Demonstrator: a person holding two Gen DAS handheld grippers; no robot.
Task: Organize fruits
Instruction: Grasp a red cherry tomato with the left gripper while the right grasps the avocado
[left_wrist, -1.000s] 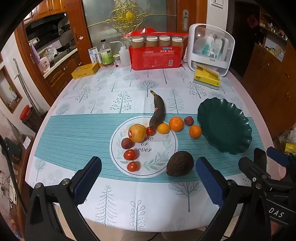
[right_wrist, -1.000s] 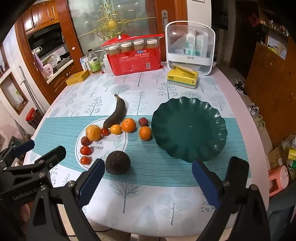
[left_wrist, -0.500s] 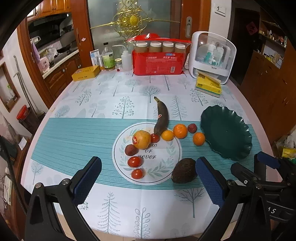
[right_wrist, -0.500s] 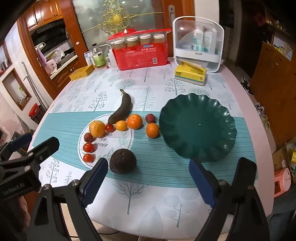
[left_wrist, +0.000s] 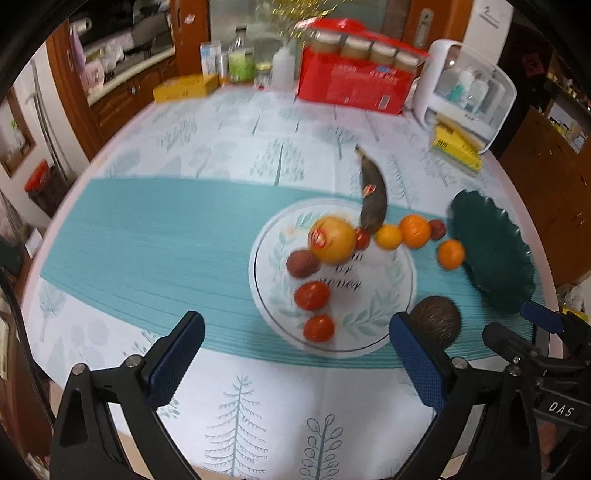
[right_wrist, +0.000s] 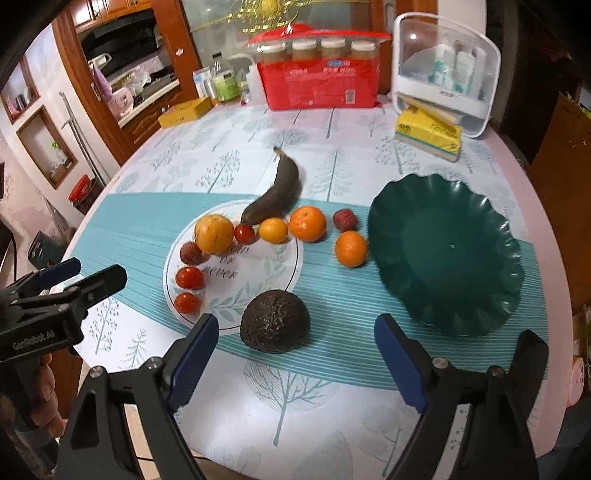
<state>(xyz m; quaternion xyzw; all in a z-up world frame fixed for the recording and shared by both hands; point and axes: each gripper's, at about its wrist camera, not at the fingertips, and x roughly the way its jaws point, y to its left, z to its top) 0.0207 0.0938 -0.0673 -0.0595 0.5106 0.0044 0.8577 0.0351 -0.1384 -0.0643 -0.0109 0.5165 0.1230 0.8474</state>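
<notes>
A white printed plate (right_wrist: 258, 273) holds a yellow-orange grapefruit (right_wrist: 214, 233), two tomatoes (right_wrist: 189, 277) and a dark red fruit (right_wrist: 191, 253). A blackened banana (right_wrist: 277, 192) leans on its far rim. Two oranges (right_wrist: 307, 223) (right_wrist: 351, 248) and a red lychee (right_wrist: 345, 219) lie between it and the empty green scalloped plate (right_wrist: 443, 251). A dark avocado (right_wrist: 275, 321) sits on the cloth just ahead of my open right gripper (right_wrist: 296, 322), without touching it. My left gripper (left_wrist: 295, 320) hovers open before the white plate (left_wrist: 369, 295), near the avocado (left_wrist: 437, 319).
At the table's far side stand a red carton of jars (right_wrist: 317, 88), a white storage box (right_wrist: 447, 74), a yellow tissue pack (right_wrist: 428, 133), bottles (right_wrist: 225, 85) and a yellow box (right_wrist: 184, 112). The table edge runs close below both grippers. Wooden cabinets surround the table.
Both grippers have come lower and closer to the fruit. The left view is blurred by motion and has swung left. No fruit has moved.
</notes>
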